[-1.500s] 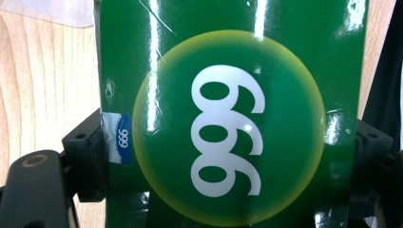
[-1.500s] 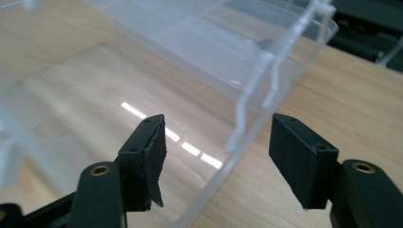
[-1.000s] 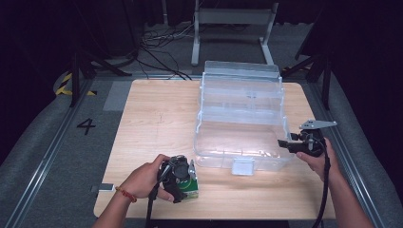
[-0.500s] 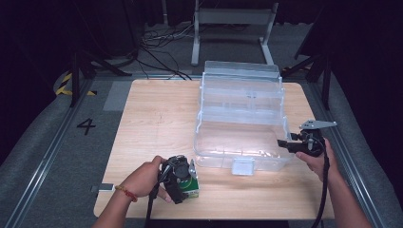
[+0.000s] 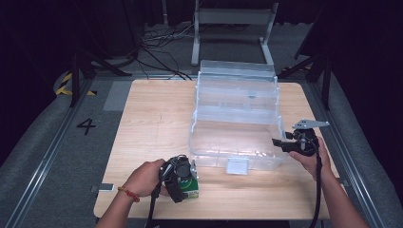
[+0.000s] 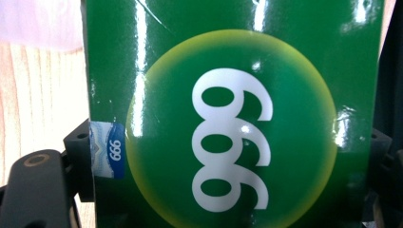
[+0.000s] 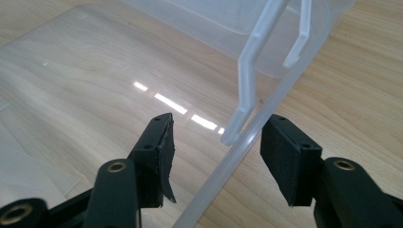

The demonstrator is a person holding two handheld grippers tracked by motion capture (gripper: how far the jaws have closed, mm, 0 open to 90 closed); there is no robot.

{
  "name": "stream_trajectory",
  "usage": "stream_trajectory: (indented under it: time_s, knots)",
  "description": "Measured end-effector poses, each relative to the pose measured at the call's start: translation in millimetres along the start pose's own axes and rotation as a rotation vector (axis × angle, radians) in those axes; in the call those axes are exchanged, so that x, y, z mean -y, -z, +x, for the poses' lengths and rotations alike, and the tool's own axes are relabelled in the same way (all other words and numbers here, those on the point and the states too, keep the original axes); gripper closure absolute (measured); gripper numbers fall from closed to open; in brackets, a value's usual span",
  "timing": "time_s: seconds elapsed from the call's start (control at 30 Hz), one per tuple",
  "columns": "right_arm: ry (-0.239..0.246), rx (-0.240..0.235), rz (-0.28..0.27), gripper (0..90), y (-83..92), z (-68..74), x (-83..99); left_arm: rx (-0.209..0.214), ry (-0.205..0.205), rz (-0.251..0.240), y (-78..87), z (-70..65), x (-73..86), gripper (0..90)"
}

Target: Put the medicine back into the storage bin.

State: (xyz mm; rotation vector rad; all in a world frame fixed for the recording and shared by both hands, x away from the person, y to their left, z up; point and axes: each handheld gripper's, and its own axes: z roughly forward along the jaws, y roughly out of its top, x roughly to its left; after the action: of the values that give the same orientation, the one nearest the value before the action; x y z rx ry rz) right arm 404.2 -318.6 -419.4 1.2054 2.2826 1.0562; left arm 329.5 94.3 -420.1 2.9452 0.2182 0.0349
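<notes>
While my left tool pinches the green carton at the bench's near edge, my right tool stands spread, straddling the right wall rim of the clear plastic bin, pads not touching.

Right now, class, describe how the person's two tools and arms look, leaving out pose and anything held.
Both tools are black. The right tool has a grey three-cornered plate on top and two flat, blocky jaws with brass-coloured rivets. A black cable trails from each. The left tool sits in a hand whose wrist wears a red-and-yellow bracelet. Forearms are unsleeved.
</notes>
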Motion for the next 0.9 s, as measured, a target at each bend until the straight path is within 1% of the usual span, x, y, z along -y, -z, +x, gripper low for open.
stream_trajectory:
  time_s: [0.03, 0.07, 0.1, 0.17, 0.2, 0.23, 0.27, 0.33, 0.37, 0.43, 0.5, 0.53, 0.57, 0.6, 0.67, 0.73, 0.83, 0.9]
  knots:
    - [0.0, 0.003, -0.004, 46.7, -1.2, 1.9, -0.9, 0.007, -0.006, -0.006, 0.1, 0.6, 0.5, 16.7]
    - [0.008, 0.004, 0.0, 46.8, -1.9, 3.1, -1.7, 0.011, -0.002, -0.01, 0.1, 0.5, 0.9, 16.8]
    - [0.009, 0.005, 0.001, 46.9, -2.4, 4.1, -2.2, 0.01, -0.008, -0.012, 0.3, 1.1, 1.1, 16.8]
    - [0.006, 0.003, 0.0, 47.3, -2.8, 5.1, -2.5, 0.013, -0.007, -0.014, 0.7, 0.7, 1.8, 16.9]
    - [0.006, 0.007, 0.001, 48.2, -3.1, 6.1, -2.8, 0.014, -0.021, -0.017, 1.3, 1.4, 1.8, 17.0]
    - [0.014, 0.013, -0.001, 48.9, -3.1, 7.3, -3.0, 0.005, -0.004, -0.018, 2.3, -0.1, 2.1, 17.1]
    - [0.014, 0.02, -0.003, 49.7, -3.0, 8.3, -2.9, 0.0, -0.005, -0.023, 3.5, -0.7, 2.4, 17.1]
    - [0.022, 0.033, 0.002, 51.3, -2.3, 10.5, -3.3, 0.006, -0.008, -0.039, 7.2, -2.0, 3.3, 17.2]
    - [0.025, 0.037, 0.001, 51.7, -2.3, 11.2, -3.5, 0.012, -0.008, -0.039, 9.4, -2.5, 3.2, 17.2]
    - [0.024, 0.037, 0.003, 52.6, -2.2, 11.8, -3.6, 0.019, -0.01, -0.055, 16.1, -5.3, 2.2, 17.2]
    - [0.019, 0.036, 0.002, 52.9, -2.0, 12.8, -3.4, 0.021, -0.029, -0.069, 25.1, -10.0, -0.4, 17.1]
    - [0.024, 0.035, 0.001, 52.9, -2.1, 14.0, -3.3, 0.023, -0.029, -0.074, 28.3, -12.1, -1.3, 17.1]
    - [0.027, 0.034, 0.003, 52.9, -2.1, 15.4, -3.6, 0.02, -0.038, -0.075, 33.2, -13.6, -3.1, 17.2]
    - [0.036, 0.035, 0.007, 53.0, -2.0, 16.8, -3.9, 0.024, -0.035, -0.077, 38.9, -15.7, -4.7, 17.2]
    - [0.036, 0.038, 0.01, 53.3, -2.1, 20.9, -4.2, 0.011, -0.043, -0.079, 46.8, -17.7, -7.3, 17.2]
    - [0.05, 0.041, 0.018, 53.2, -2.0, 25.5, -4.6, 0.003, -0.053, -0.08, 55.6, -18.6, -10.1, 17.2]
    - [0.045, 0.039, 0.018, 53.1, -1.5, 30.5, -3.9, 0.008, -0.06, -0.096, 64.2, -17.8, -13.0, 17.2]
    - [0.052, 0.041, 0.023, 52.9, -0.8, 34.4, -3.5, 0.0, -0.068, -0.1, 70.8, -17.8, -14.9, 17.1]
